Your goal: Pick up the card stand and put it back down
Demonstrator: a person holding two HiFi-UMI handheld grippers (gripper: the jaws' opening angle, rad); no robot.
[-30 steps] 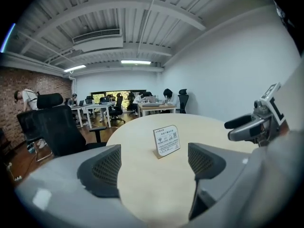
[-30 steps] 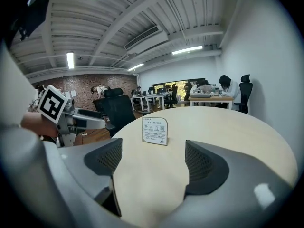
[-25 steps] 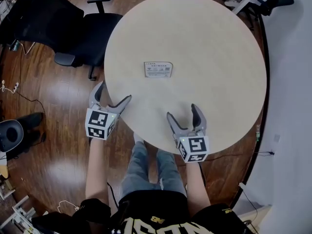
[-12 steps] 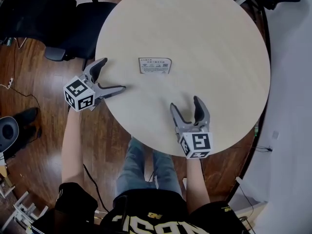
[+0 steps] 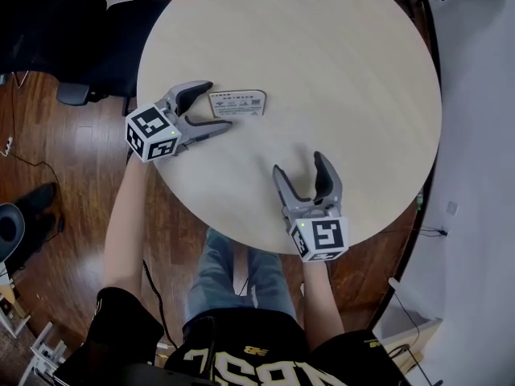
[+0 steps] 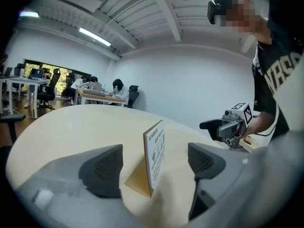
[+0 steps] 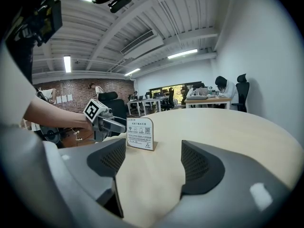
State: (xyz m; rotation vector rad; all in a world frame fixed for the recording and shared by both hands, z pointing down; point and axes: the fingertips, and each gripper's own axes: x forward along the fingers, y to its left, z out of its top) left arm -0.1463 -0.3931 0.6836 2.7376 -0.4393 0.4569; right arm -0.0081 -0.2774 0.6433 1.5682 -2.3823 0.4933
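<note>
Between left gripper's (image 5: 217, 105) closing fingers (image 6: 102, 167), card stand (image 5: 237, 103) upright, long axis along them, right gripper's (image 5: 299, 166) apart.

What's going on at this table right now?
A person holds a gripper in each hand at a round table. The left gripper has the card stand between its jaws, which are closing but not yet touching it. The right gripper hangs open and empty near the table's edge.
</note>
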